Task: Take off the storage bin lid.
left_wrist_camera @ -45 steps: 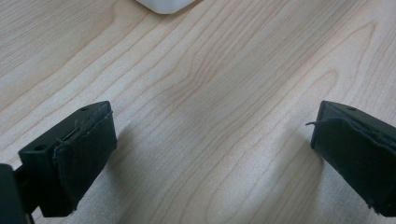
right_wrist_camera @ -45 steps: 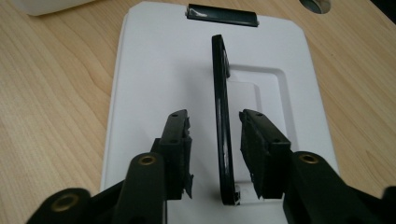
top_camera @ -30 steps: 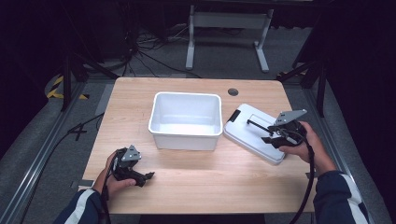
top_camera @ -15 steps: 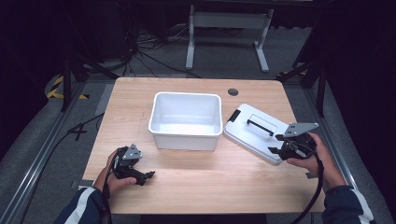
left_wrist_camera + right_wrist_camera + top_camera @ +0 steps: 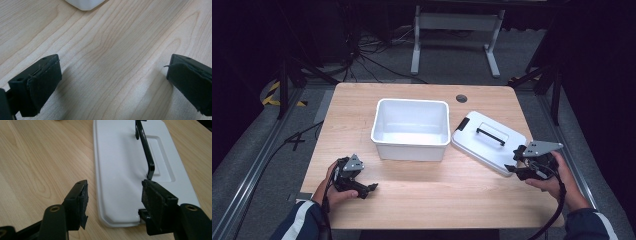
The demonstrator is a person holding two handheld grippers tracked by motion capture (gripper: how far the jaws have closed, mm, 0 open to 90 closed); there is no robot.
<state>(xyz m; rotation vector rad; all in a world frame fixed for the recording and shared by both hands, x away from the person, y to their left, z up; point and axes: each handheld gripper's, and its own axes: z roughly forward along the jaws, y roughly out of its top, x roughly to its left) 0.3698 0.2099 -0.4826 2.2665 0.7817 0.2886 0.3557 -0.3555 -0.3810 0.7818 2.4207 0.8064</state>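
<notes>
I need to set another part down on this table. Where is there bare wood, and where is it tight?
Bare wood runs along the near edge between the left gripper and right gripper, and left of the white bin. It is tight between the bin and the lid on its right.

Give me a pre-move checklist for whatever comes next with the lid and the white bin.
1. White bin open and empty: ok.
2. Lid flat on the table, beside the bin: ok.
3. Lid's black handle unobstructed: ok.
4. Right gripper open, jaws just been opening, nothing pressed between them: ok.
5. Left gripper open over bare wood: ok.
6. Lid clasps intact: cannot tell.
</notes>
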